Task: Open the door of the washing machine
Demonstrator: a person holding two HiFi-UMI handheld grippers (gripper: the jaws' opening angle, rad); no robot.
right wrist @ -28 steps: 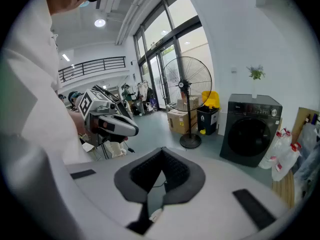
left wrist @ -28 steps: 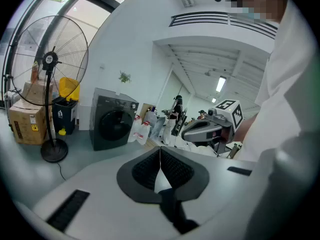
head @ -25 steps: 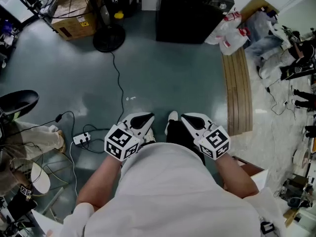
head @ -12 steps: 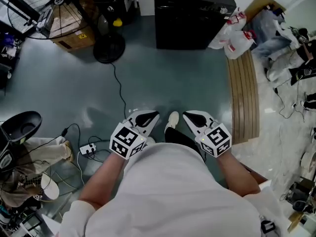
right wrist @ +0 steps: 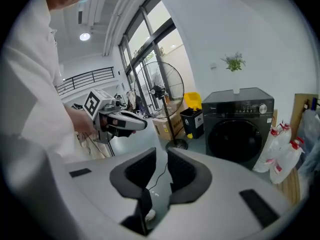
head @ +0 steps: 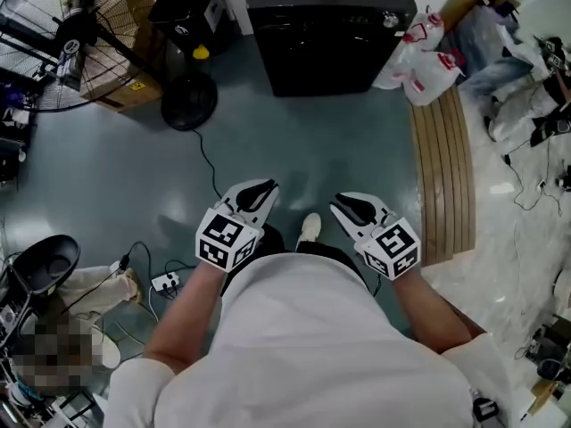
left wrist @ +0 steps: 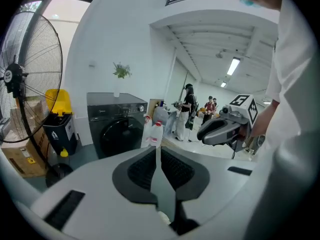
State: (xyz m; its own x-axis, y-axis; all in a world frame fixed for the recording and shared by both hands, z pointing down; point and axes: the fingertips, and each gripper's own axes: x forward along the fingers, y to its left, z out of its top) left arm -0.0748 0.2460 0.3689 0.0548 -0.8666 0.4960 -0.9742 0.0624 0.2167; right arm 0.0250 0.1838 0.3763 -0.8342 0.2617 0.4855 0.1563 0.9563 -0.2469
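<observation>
The black front-loading washing machine [head: 326,34] stands at the far end of the floor, its round door [left wrist: 120,134] closed. It also shows in the right gripper view [right wrist: 240,129], still well ahead of both grippers. My left gripper [head: 268,185] and right gripper [head: 337,201] are held side by side in front of my body, over the floor and pointing toward the machine. The left gripper [left wrist: 157,151] has its pads together and holds nothing. The right gripper [right wrist: 161,154] has its pads slightly apart, with only floor showing between them.
A standing fan [head: 85,38] with a round base [head: 189,99], a cardboard box [head: 134,83] and a yellow-lidded bin [head: 183,7] stand left of the machine. White jugs [head: 419,61] and wooden planks [head: 442,176] lie to its right. A cable [head: 210,163] crosses the floor.
Both grippers have been carried forward together across the floor. The washing machine has come further into the head view and nearer. The jaws look the same.
</observation>
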